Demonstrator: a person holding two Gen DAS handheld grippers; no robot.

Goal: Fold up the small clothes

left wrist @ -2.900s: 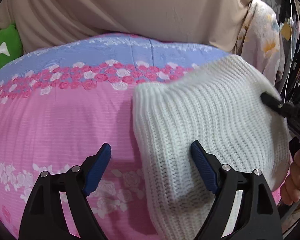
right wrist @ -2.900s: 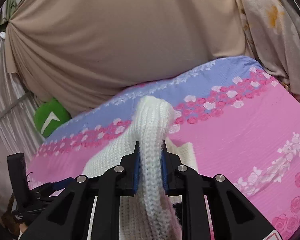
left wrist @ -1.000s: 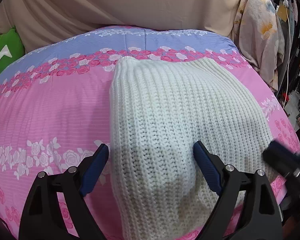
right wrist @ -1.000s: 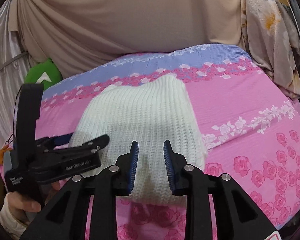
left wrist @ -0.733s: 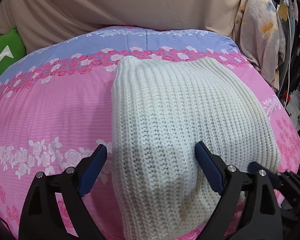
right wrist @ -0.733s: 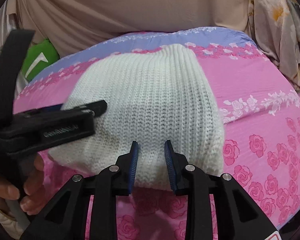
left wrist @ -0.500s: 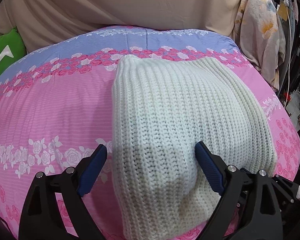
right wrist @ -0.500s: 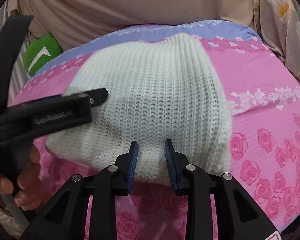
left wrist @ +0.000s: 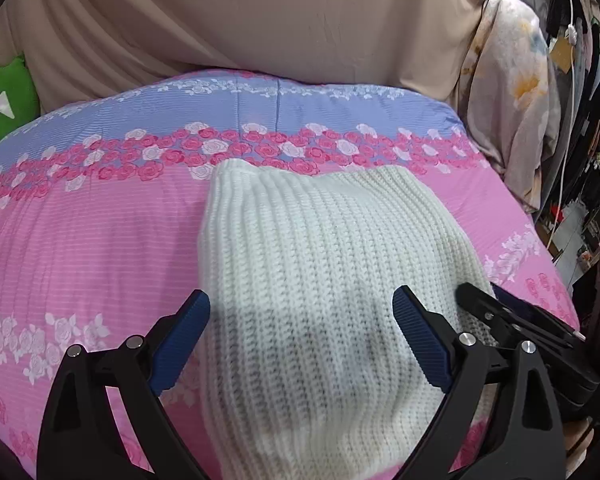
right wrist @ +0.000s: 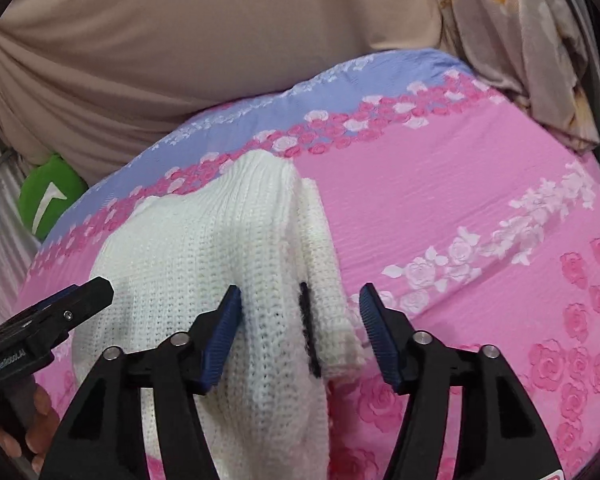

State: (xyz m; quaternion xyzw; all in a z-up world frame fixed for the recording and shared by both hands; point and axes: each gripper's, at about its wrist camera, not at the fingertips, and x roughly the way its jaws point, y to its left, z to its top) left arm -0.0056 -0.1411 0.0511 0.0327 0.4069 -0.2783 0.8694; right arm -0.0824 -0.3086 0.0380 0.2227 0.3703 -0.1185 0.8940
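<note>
The white knit sweater (left wrist: 324,280) is lying folded on the bed (left wrist: 80,240), on the pink part of the rose-print sheet, with its far edge reaching up to the band of pink roses.

The left gripper (left wrist: 302,336) is hovering over the near end of the sweater. Its jaws are standing wide apart and have just been opening. The knit is filling most of the gap between them: the left blue pad is sitting just beside the sweater's left edge over the sheet, and the right pad is hanging over the knit near its right side. Neither pad is pressing on the fabric.

The right gripper (right wrist: 300,332) is pointing down at the sweater's right edge. Its jaws are standing apart too, gripping nothing. The folded top layer is running between them, close against the left pad, while a lower layer is sticking out to the right, ending short of the right pad. A dark strip is showing between the two layers; what it is cannot be told.

A hand (right wrist: 40,420) is holding the left gripper at the right wrist view's lower left. A beige drape (left wrist: 260,20) is hanging behind the bed, and a green cushion (right wrist: 48,200) is sitting at its far left corner.
</note>
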